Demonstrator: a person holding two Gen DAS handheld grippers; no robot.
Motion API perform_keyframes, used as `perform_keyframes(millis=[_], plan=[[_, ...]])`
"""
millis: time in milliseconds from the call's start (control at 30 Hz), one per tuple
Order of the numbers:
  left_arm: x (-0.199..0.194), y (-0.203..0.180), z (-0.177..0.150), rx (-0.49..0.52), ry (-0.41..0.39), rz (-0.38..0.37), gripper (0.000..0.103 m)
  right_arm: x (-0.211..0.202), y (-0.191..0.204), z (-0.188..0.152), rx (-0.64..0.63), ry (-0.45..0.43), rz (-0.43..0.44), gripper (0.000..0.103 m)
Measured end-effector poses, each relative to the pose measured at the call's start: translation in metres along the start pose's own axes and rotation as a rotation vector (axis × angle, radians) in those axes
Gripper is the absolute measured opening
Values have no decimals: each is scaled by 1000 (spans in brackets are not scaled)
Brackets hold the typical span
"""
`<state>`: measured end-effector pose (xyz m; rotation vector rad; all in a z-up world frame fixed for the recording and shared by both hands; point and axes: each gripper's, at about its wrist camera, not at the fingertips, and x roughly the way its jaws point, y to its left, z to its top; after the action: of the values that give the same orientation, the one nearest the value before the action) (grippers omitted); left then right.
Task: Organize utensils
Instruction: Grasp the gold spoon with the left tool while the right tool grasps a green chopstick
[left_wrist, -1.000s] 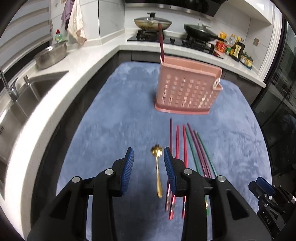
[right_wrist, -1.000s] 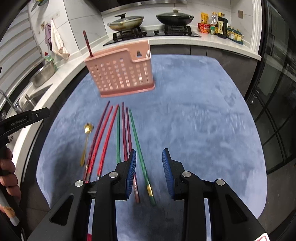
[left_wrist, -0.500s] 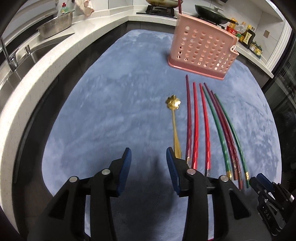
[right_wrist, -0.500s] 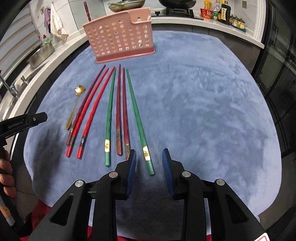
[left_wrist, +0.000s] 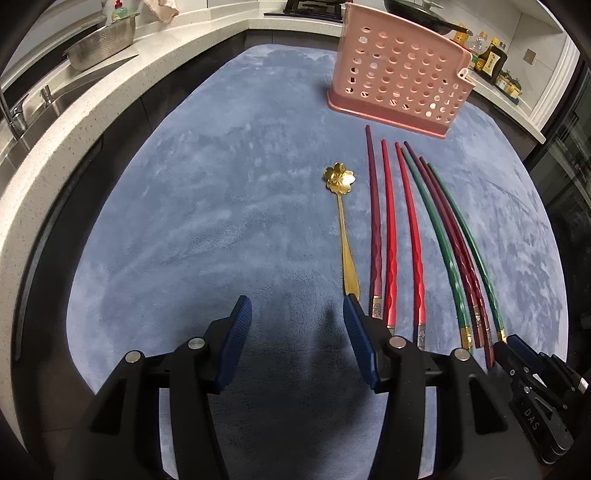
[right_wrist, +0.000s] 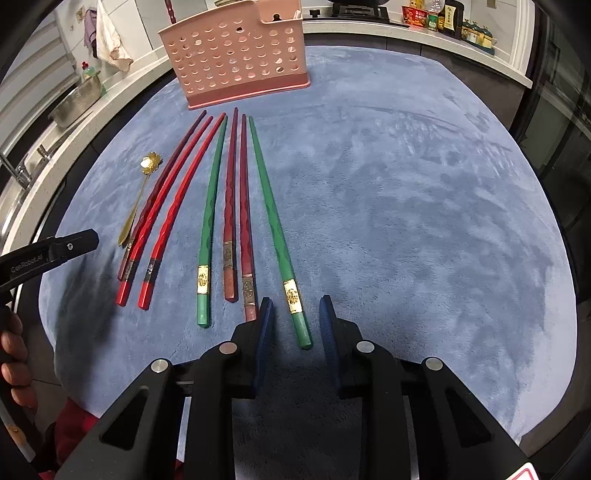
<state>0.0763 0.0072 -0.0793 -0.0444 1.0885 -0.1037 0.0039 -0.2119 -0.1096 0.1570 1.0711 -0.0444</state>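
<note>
On the blue mat (left_wrist: 221, 184) a gold flower-bowled spoon (left_wrist: 345, 240) lies beside several chopsticks, red (left_wrist: 390, 236), dark red and green. A pink perforated holder (left_wrist: 399, 85) stands behind them. My left gripper (left_wrist: 297, 306) hangs low over the mat with its jaws opening and nothing between them; the spoon's handle end lies by its right fingertip. My right gripper (right_wrist: 296, 302) has its jaws closing around the near end of the rightmost green chopstick (right_wrist: 275, 210), and the pads are clear of it. The spoon (right_wrist: 138, 199) and holder (right_wrist: 240, 59) also show in the right wrist view.
A white counter with a sink (left_wrist: 22, 122) and a metal colander (left_wrist: 99, 48) runs along the left. Bottles (left_wrist: 491, 62) and a stove with pans stand at the back. A hand (right_wrist: 14, 347) holds the left gripper's body. Bare mat (right_wrist: 406, 203) lies right of the chopsticks.
Both grippers have sunk toward the mat and tilted further down. The left jaws have spread wider. The right jaws have narrowed and now straddle the green chopstick's end.
</note>
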Motion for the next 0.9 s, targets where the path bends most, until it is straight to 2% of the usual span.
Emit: perform_keyframes(millis=[167, 267, 667, 833, 900], plan=[[5, -1, 1, -8, 9, -4, 49, 2, 0, 1, -3, -1, -8, 19], [7, -4, 2, -6, 11, -12, 49, 3, -1, 2, 5, 0, -3, 11], [29, -20, 6, 15, 29, -19, 48, 3, -2, 2, 21, 0, 11, 10], [31, -22, 6, 26, 22, -7, 41, 4, -2, 2, 24, 2, 15, 10], [31, -22, 6, 31, 16, -4, 33, 4, -2, 2, 25, 1, 15, 10]])
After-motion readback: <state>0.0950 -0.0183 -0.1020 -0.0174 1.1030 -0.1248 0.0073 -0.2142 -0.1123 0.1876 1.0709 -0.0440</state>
